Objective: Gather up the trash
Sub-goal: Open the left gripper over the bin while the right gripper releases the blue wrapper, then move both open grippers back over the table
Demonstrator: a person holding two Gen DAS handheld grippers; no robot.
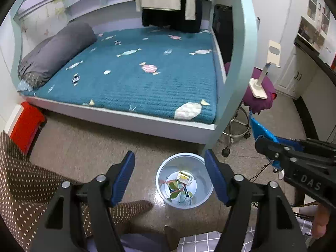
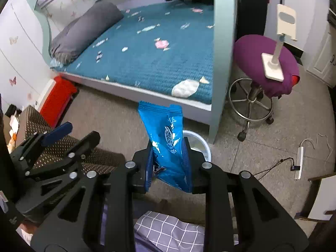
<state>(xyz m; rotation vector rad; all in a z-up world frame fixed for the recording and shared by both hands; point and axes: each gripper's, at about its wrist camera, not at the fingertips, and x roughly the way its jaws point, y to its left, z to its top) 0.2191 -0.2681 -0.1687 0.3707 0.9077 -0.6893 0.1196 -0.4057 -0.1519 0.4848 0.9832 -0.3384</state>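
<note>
A pale blue waste bin (image 1: 180, 154) stands on the floor below my left gripper (image 1: 169, 163), with wrappers and other trash (image 1: 182, 183) lying at its bottom. The left gripper's blue pads (image 1: 124, 178) stand wide apart with nothing between them. My right gripper (image 2: 168, 145) is shut on a shiny blue snack wrapper (image 2: 163, 126) that sticks up past its fingertips. In the right wrist view the bin's rim (image 2: 197, 135) shows just behind the wrapper. In the left wrist view the right gripper (image 1: 264, 147) comes in from the right with the wrapper (image 1: 260, 129).
A bed with a teal quilt (image 1: 136, 79) and a grey rolled duvet (image 1: 56, 48) fills the back; its pale post (image 1: 235, 96) stands beside the bin. A purple stool (image 2: 266, 63) carries a white stand. A red box (image 1: 25, 124), brown dotted fabric (image 1: 25, 180) and a power strip (image 2: 299, 161) are nearby.
</note>
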